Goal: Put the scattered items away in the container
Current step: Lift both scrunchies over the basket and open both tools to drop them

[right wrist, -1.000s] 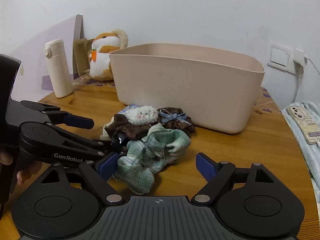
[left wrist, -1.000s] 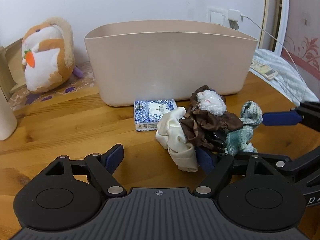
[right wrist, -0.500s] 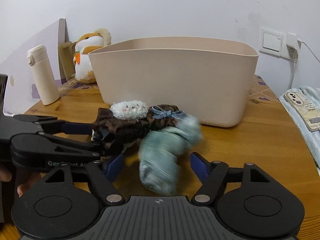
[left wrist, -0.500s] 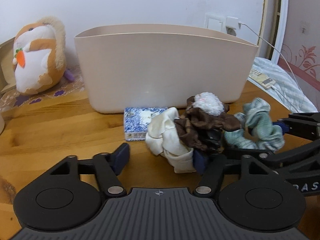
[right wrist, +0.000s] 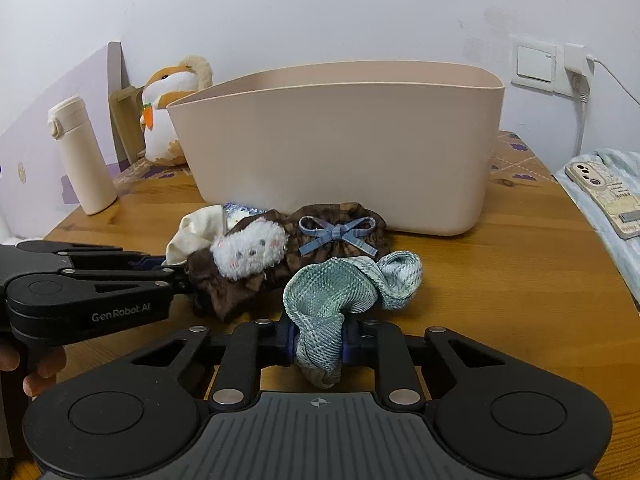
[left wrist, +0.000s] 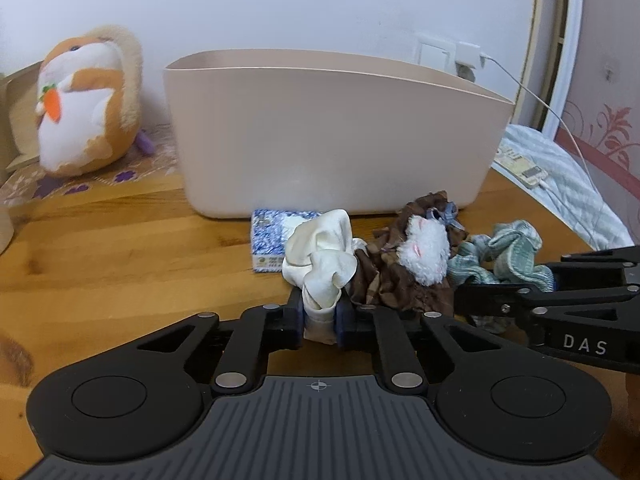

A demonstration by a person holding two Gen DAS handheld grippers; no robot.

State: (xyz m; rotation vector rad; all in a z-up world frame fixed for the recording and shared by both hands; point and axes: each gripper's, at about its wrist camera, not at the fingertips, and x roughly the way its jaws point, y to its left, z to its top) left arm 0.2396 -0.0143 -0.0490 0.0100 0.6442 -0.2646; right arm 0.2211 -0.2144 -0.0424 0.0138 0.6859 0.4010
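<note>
My left gripper (left wrist: pixel 319 316) is held low over the wooden table (left wrist: pixel 120 248), fingers pointing toward the far wall. Its jaws are closed on the lower fold of a cream scrunchie (left wrist: pixel 320 264), which bunches up above the fingertips. In the right wrist view the same gripper enters from the left edge, level with the tabletop, its tip at the cream scrunchie (right wrist: pixel 196 232).

My right gripper (right wrist: pixel 318 340) is equally low and level — its jaws are clamped on a green plaid scrunchie (right wrist: pixel 344 288), the free loop lying on the table beyond the fingertips. In the left wrist view this gripper reaches in from the right, gripping the green plaid scrunchie (left wrist: pixel 508 256).

Between the two lies a brown scrunchie (right wrist: pixel 228 292) with a white fluffy face patch (right wrist: pixel 248 250); a second brown scrunchie with a blue bow (right wrist: pixel 340 232) rests just behind it. A blue patterned packet (left wrist: pixel 276 236) lies flat against the foot of the beige container (left wrist: pixel 328 136).

The container stands upright at the far side of the pile, open at the top. Its interior is not visible from either camera, so its contents cannot be stated. All scrunchies and the packet are outside it, on the table.
</note>
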